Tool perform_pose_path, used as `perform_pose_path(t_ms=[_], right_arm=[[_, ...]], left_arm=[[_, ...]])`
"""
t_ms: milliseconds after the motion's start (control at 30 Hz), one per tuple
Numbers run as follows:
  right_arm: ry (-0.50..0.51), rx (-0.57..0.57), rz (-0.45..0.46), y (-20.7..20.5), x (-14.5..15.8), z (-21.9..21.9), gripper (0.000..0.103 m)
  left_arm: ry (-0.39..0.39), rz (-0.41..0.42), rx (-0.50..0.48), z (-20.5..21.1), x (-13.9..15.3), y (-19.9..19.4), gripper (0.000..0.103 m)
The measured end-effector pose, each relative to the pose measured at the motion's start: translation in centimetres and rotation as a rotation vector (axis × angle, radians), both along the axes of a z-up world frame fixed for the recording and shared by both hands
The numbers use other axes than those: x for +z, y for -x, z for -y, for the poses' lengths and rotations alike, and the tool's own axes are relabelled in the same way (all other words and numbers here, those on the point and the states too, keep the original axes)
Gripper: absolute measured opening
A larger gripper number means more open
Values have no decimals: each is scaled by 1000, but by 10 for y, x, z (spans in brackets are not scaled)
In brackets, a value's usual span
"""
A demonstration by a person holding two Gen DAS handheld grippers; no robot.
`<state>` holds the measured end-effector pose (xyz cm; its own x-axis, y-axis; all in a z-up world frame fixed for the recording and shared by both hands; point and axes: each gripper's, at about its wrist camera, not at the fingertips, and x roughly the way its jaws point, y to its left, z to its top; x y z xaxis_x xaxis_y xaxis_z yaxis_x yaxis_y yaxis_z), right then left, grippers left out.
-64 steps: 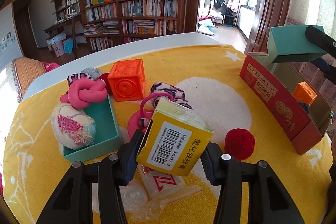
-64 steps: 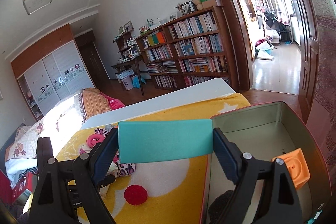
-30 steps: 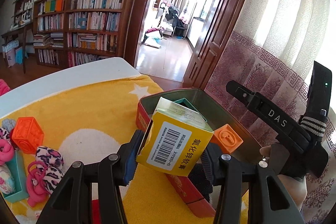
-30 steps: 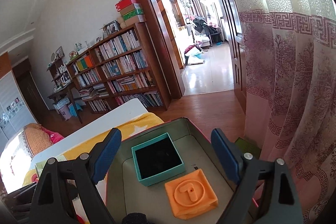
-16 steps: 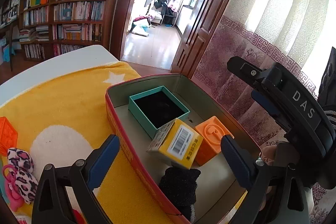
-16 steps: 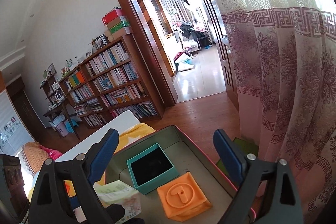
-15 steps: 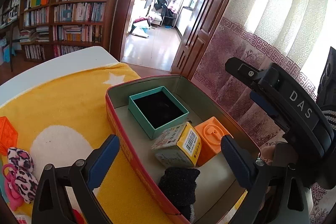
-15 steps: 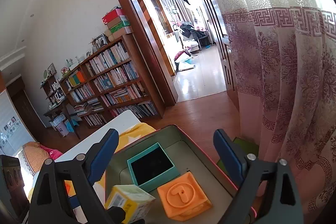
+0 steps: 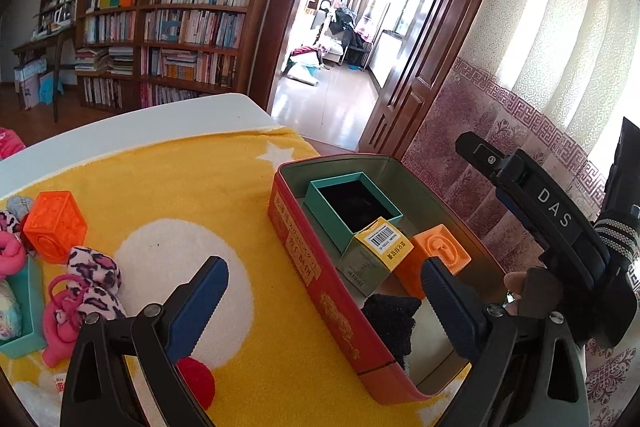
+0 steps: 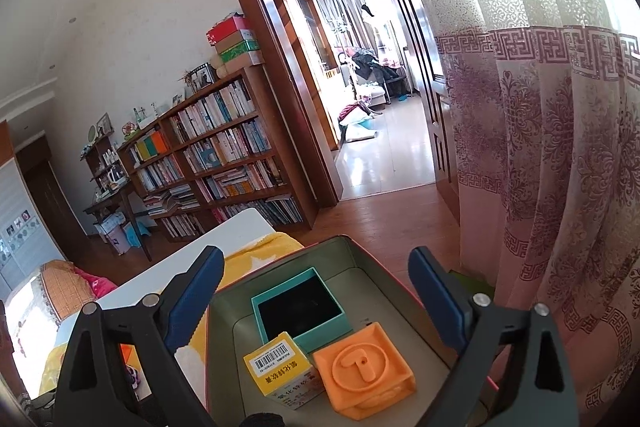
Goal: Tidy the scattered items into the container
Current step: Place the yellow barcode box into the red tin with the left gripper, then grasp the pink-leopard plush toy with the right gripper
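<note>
The red tin (image 9: 320, 279) stands at the right end of the yellow towel (image 9: 192, 195). Inside lie a teal box (image 9: 352, 203), a yellow barcode box (image 9: 380, 247) leaning on it, an orange cube (image 9: 440, 251) and a black woolly item (image 9: 392, 315). My left gripper (image 9: 323, 267) hangs open over the tin's near wall, holding nothing. My right gripper (image 10: 316, 259) hovers above the tin (image 10: 280, 259), its jaws opening with nothing between them; under it sit the teal box (image 10: 300, 311), yellow box (image 10: 280, 367) and orange cube (image 10: 364, 371).
Left on the towel are a second orange cube (image 9: 54, 227), leopard scrunchies (image 9: 94, 275), a pink ring (image 9: 60, 319), a red pompom (image 9: 196, 379) and a teal tray (image 9: 24, 307). A curtain (image 9: 540, 67) hangs right behind the tin. The white table edge (image 9: 140, 123) runs beyond the towel.
My left gripper opened and let the yellow box fall into the tin, where it settled against the teal box. The left gripper then drew back toward the towel. The right gripper spread slightly wider.
</note>
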<state>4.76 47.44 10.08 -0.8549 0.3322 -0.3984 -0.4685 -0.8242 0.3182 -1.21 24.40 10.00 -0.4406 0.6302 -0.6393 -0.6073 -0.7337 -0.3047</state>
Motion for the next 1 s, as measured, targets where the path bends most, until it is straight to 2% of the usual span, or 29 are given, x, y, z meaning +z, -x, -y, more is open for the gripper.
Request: perform_pose_path(t_ms=[233,433,533,667,867,1000], right_arm=[[-123,70,-40,0,6,34,96],[-210,162,-57,0,3,69,96],[-287,203,-73,-1,2,90,96],[-383,253,-64,0,-2,117,96],[-325,393,52,17,4,139,97],[-223,572,133,31,5,161,97]], left_arm=[[3,7,115,55,1,1,98],[-5,18,271,125,-7,0,98],[22,10,348,156,-14,-2,98],[-1,43,403,191,-23,-3,98],[68,48,429,216,-40,-16,98],[26,80,449,232,-47,-18,98]])
